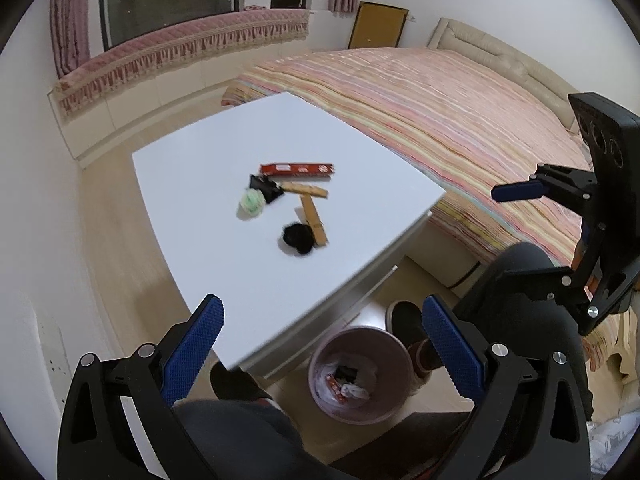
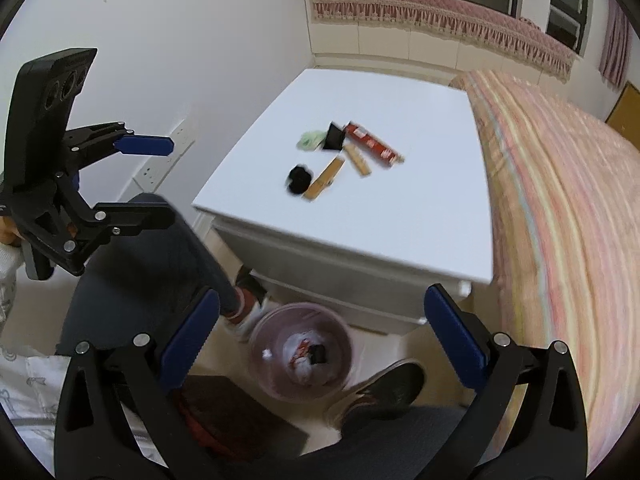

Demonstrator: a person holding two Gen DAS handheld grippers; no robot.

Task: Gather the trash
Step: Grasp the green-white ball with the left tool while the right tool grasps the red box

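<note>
Trash lies in the middle of a white table (image 1: pixel 200 168) (image 2: pixel 420 216): a long red wrapper (image 1: pixel 297 169) (image 2: pixel 373 143), two tan wooden sticks (image 1: pixel 314 219) (image 2: pixel 325 178), a black wad (image 1: pixel 298 237) (image 2: pixel 298 179), a green-white crumpled ball (image 1: pixel 252 202) (image 2: pixel 310 139) and a small black packet (image 1: pixel 264 187) (image 2: pixel 333 137). A pink bin (image 1: pixel 362 376) (image 2: pixel 301 350) holding some trash stands on the floor below the table's near edge. My left gripper (image 1: pixel 322 356) (image 2: pixel 144 146) is open and empty, held above the bin. My right gripper (image 2: pixel 322 344) (image 1: pixel 520 191) is open and empty too.
A bed with a striped cover (image 1: pixel 460 120) (image 2: pixel 568 200) runs along the table's right side. A white wall with sockets (image 2: pixel 168 152) is on the left. The person's legs and shoes (image 1: pixel 408 324) (image 2: pixel 392 388) flank the bin. A cushioned window bench (image 1: pixel 180 52) lies beyond.
</note>
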